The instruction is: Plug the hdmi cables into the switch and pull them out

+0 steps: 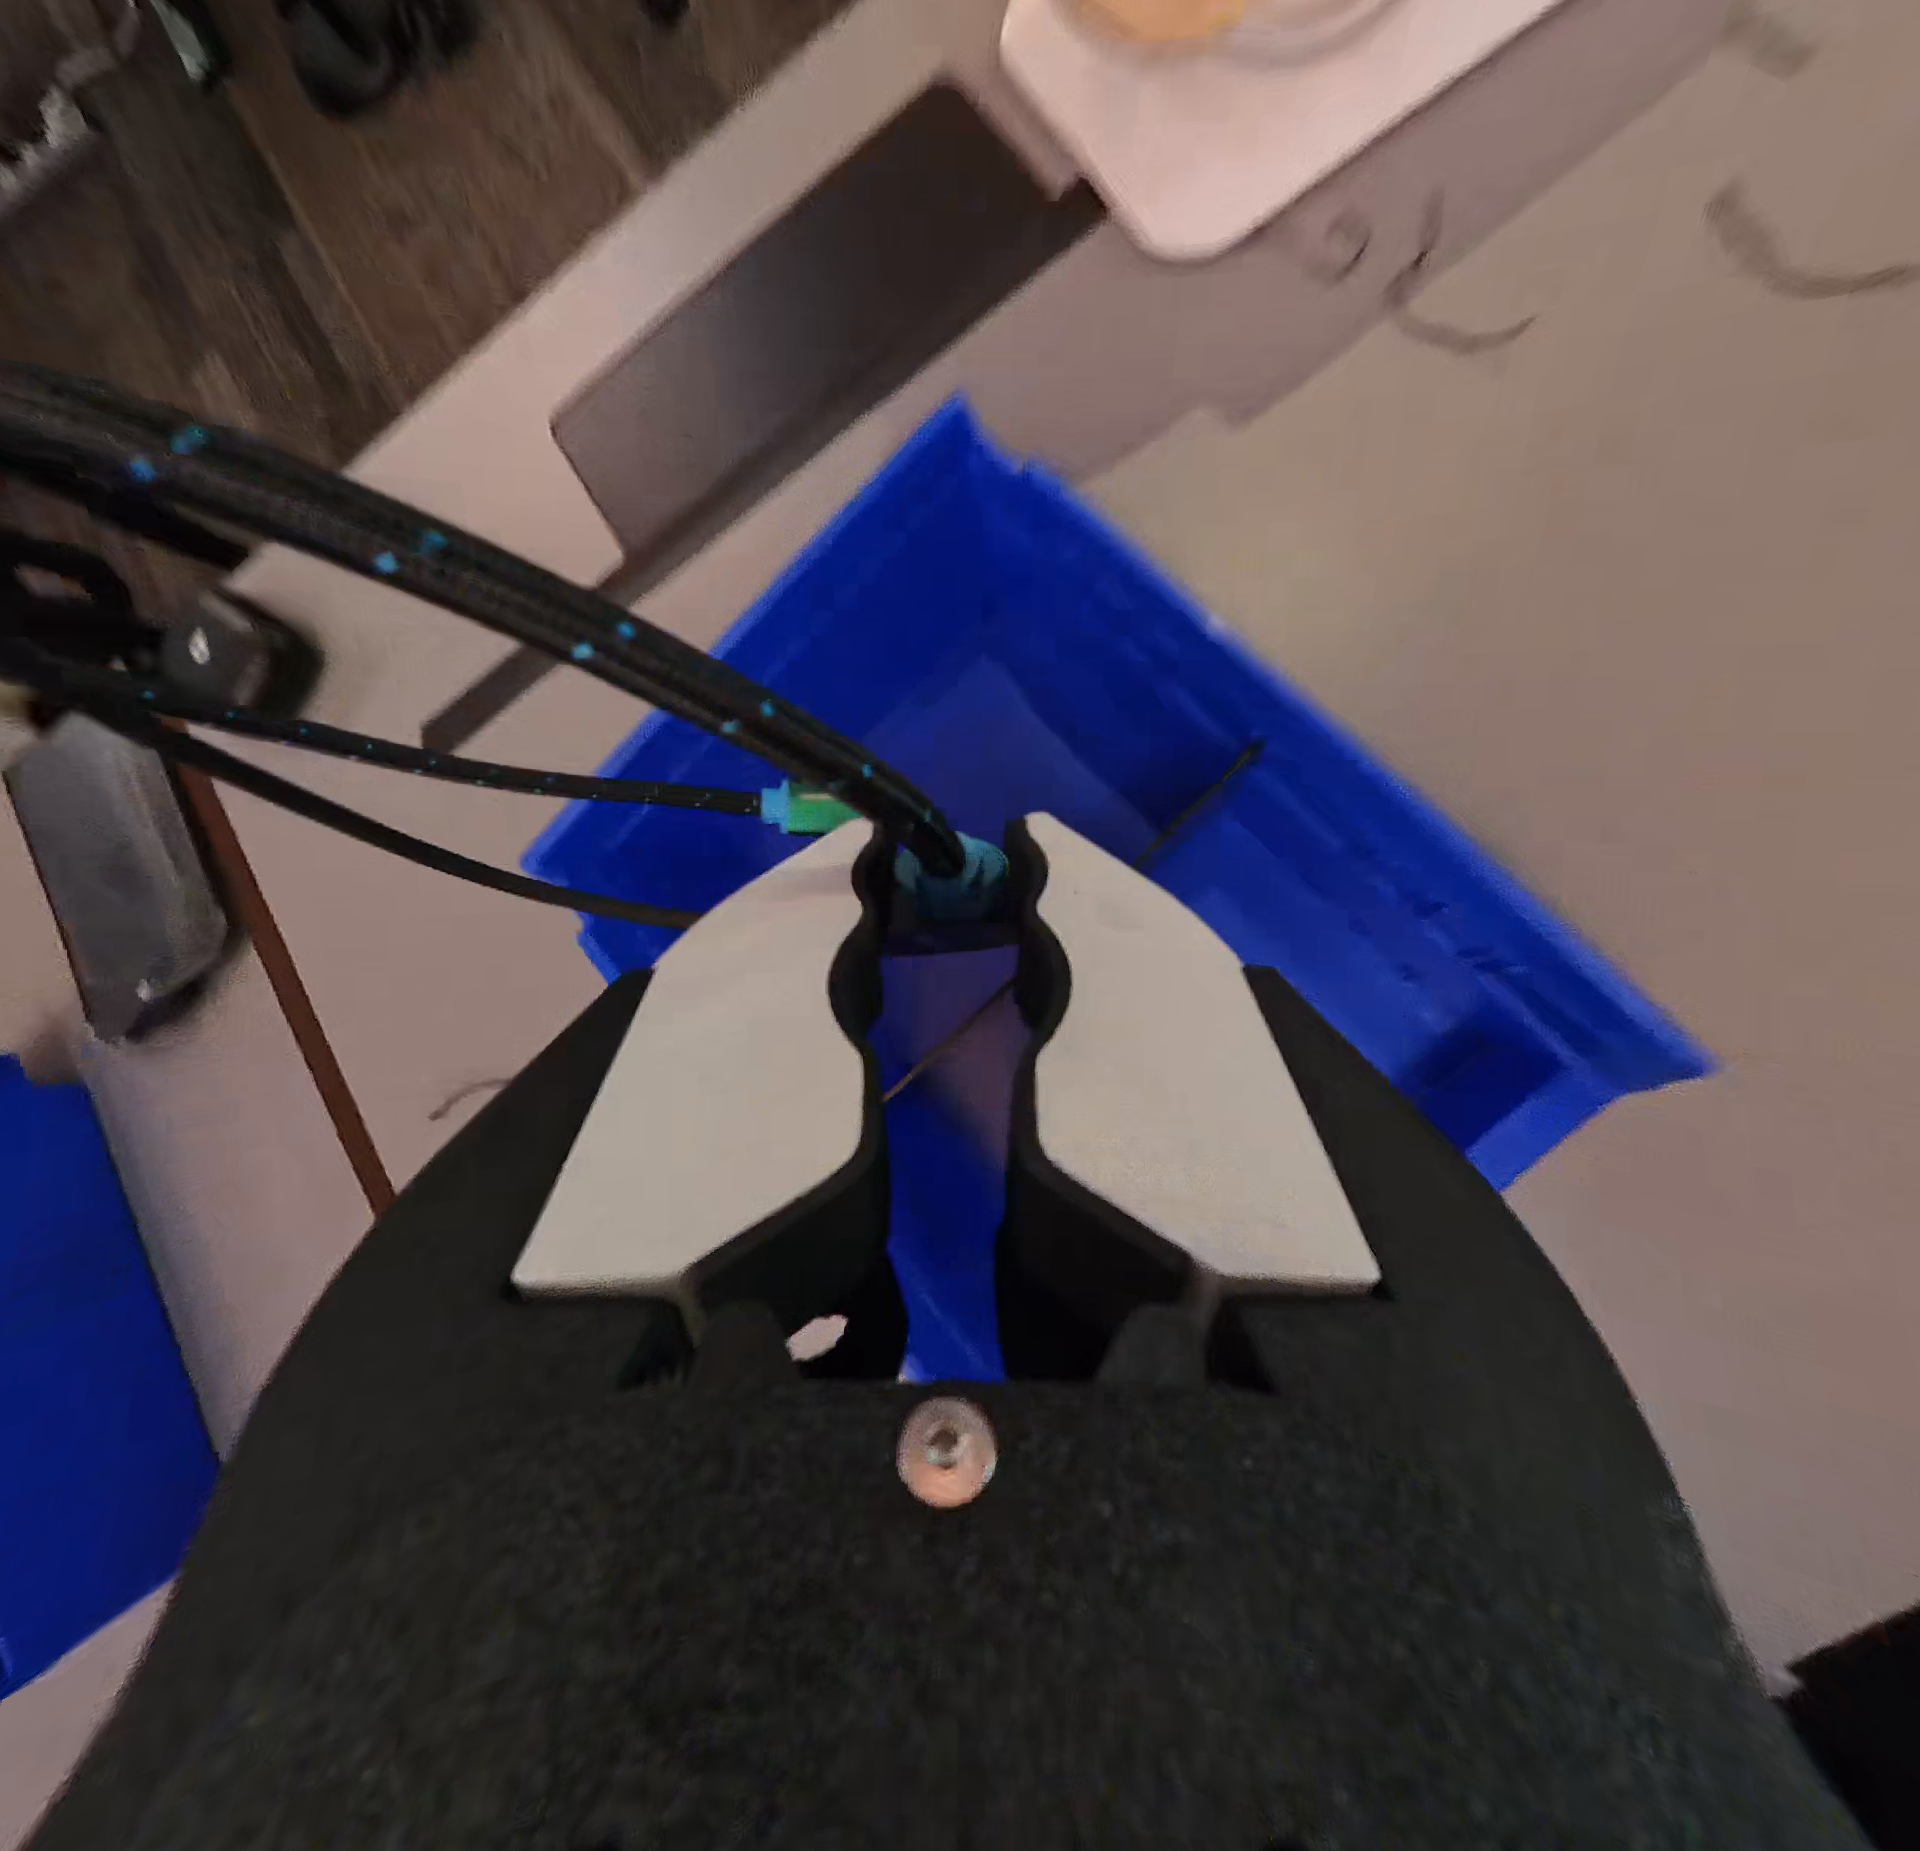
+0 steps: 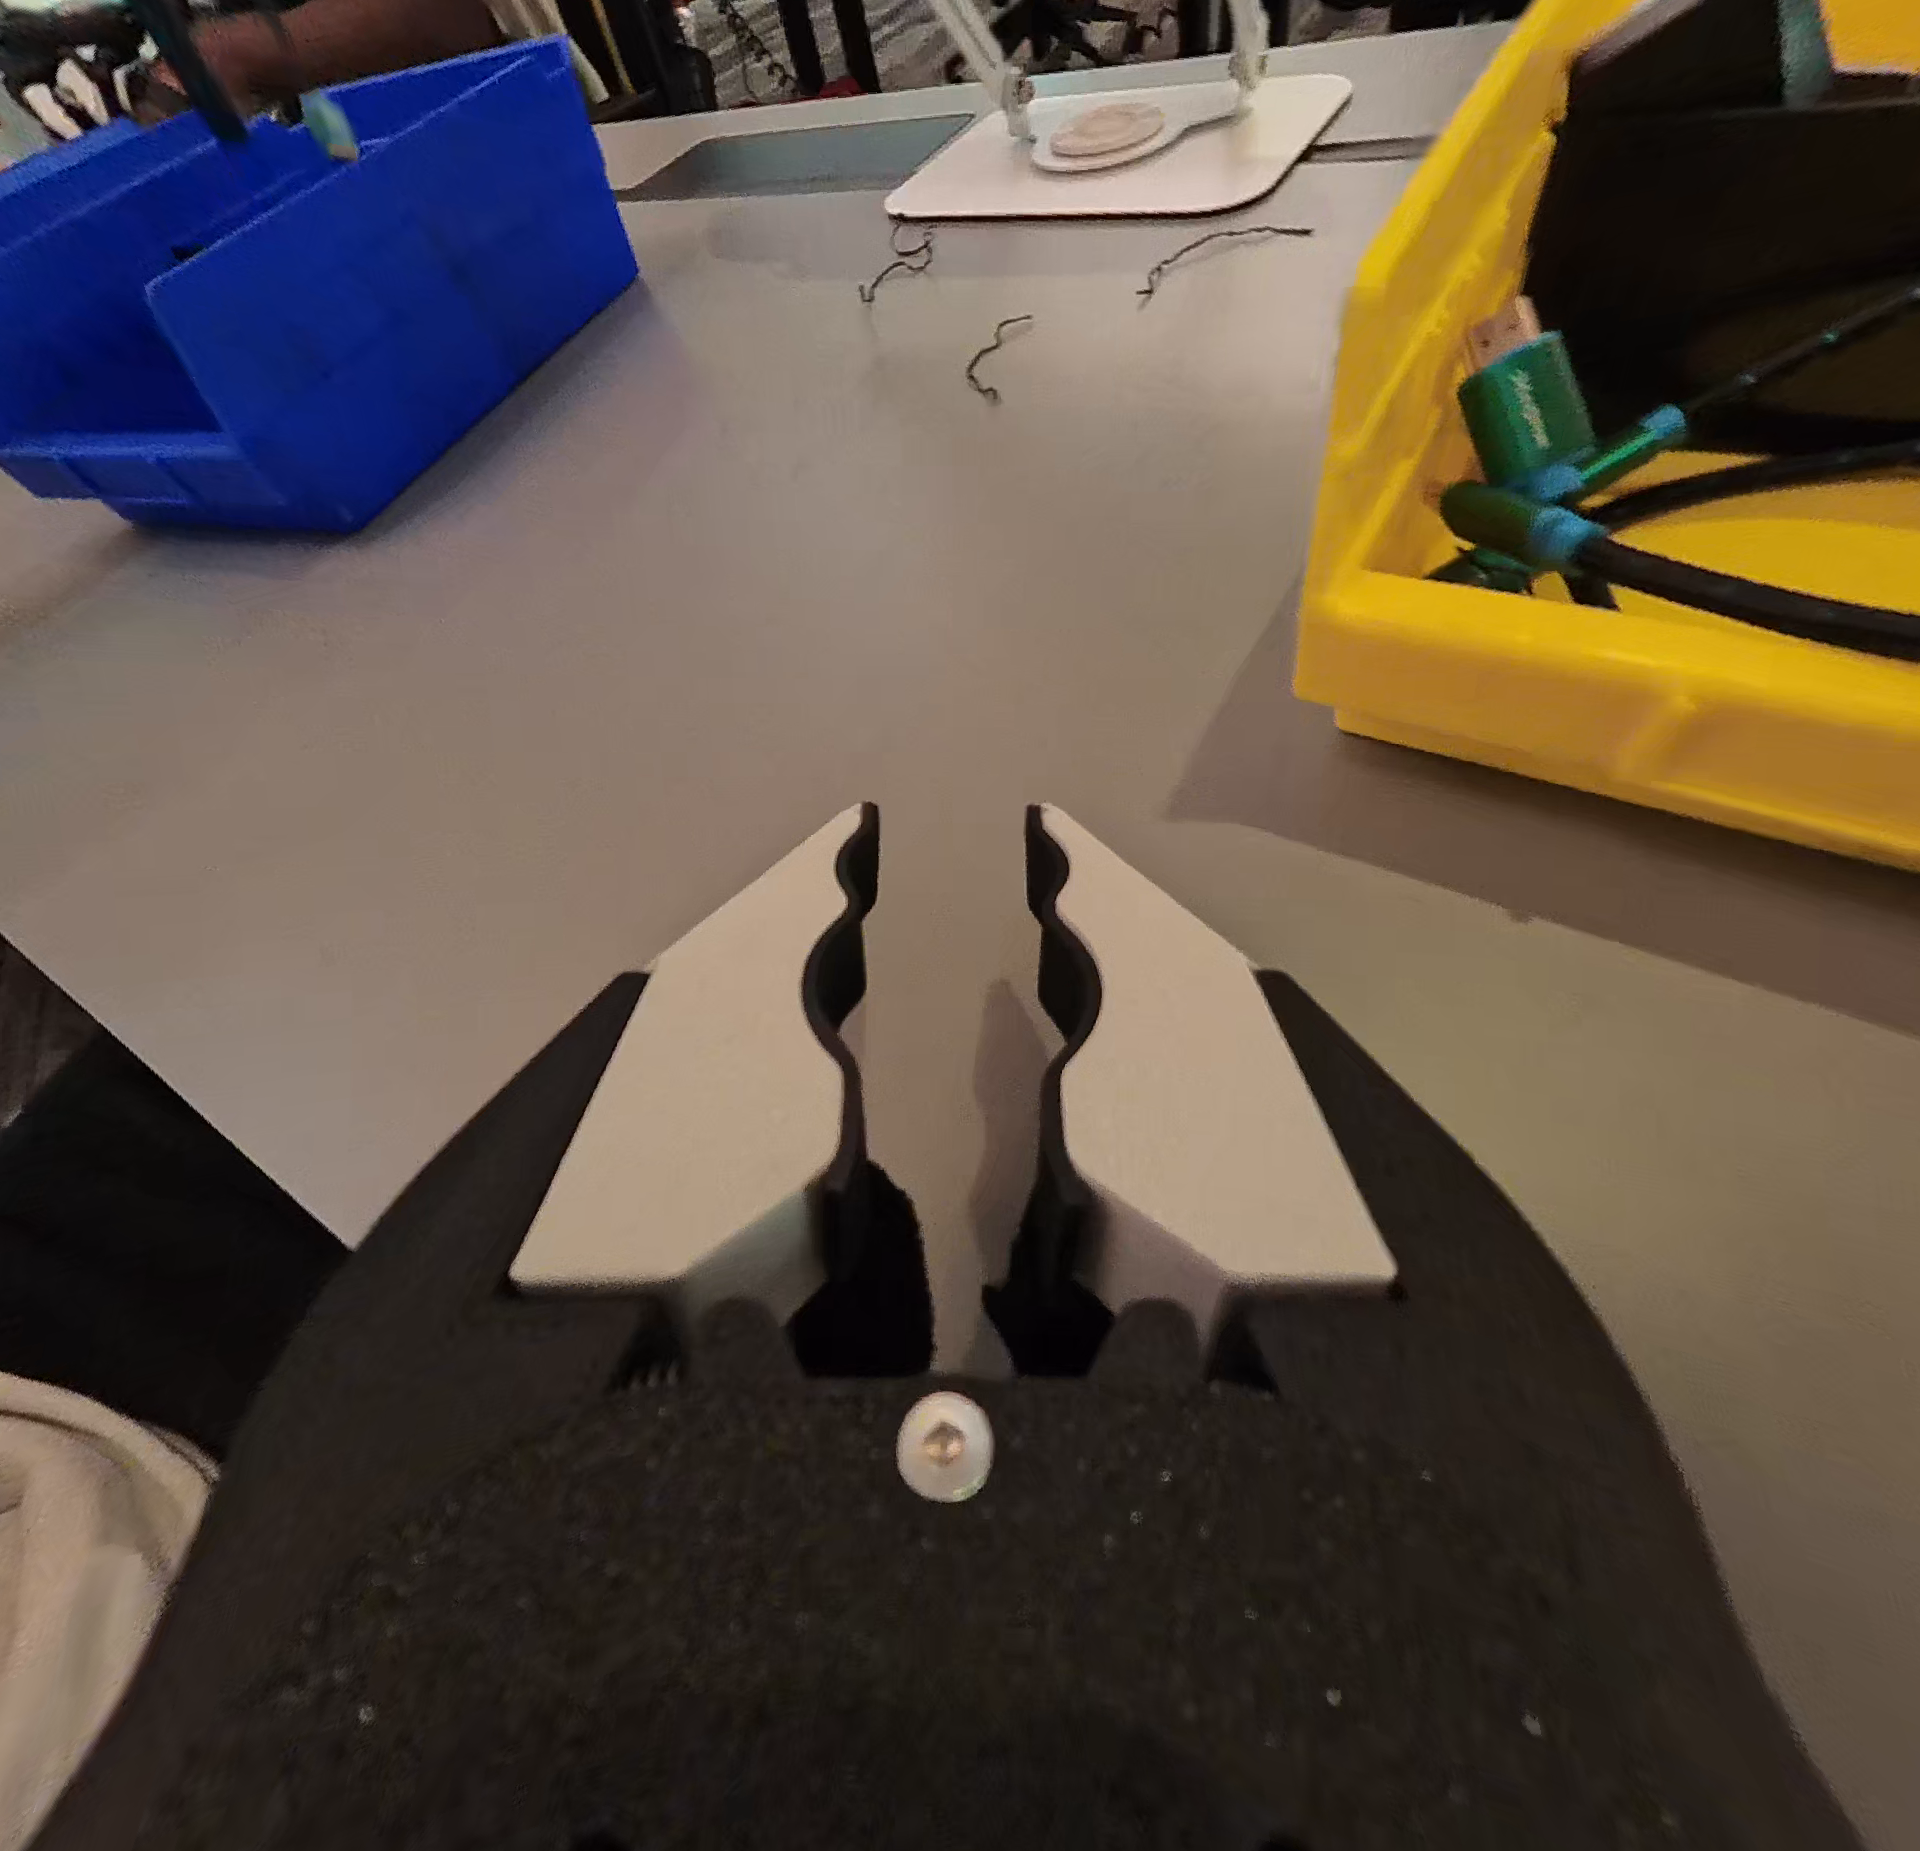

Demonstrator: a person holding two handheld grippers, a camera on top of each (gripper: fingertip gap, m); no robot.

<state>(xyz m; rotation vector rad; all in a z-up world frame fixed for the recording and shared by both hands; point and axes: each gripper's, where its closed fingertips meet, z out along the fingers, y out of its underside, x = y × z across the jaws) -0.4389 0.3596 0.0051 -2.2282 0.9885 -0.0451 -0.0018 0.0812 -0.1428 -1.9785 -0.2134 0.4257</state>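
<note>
My left gripper [image 1: 951, 851] is shut on the blue-collared end of an HDMI cable [image 1: 961, 866] and holds it above a blue bin [image 1: 1351, 866]. The black braided cable bundle [image 1: 468, 565] arcs off to the left, with a second green plug [image 1: 805, 806] hanging beside the fingers. My right gripper [image 2: 951, 814] is open and empty, low over the grey table [image 2: 727, 606]. To its right a yellow bin [image 2: 1558, 679] holds green HDMI plugs [image 2: 1522, 409] with black cables and a black box [image 2: 1683, 191], likely the switch. The blue bin shows far left in the right wrist view [image 2: 364, 326], a plug [image 2: 332, 128] dangling over it.
A white stand base [image 2: 1143, 160] sits at the table's back, with thin dark wire scraps [image 2: 992, 357] in front of it. Another blue bin [image 1: 83, 1334] is at the lower left of the left wrist view. A person and chairs are beyond the table. The left gripper's tips are roughly 55 cm from the right gripper's.
</note>
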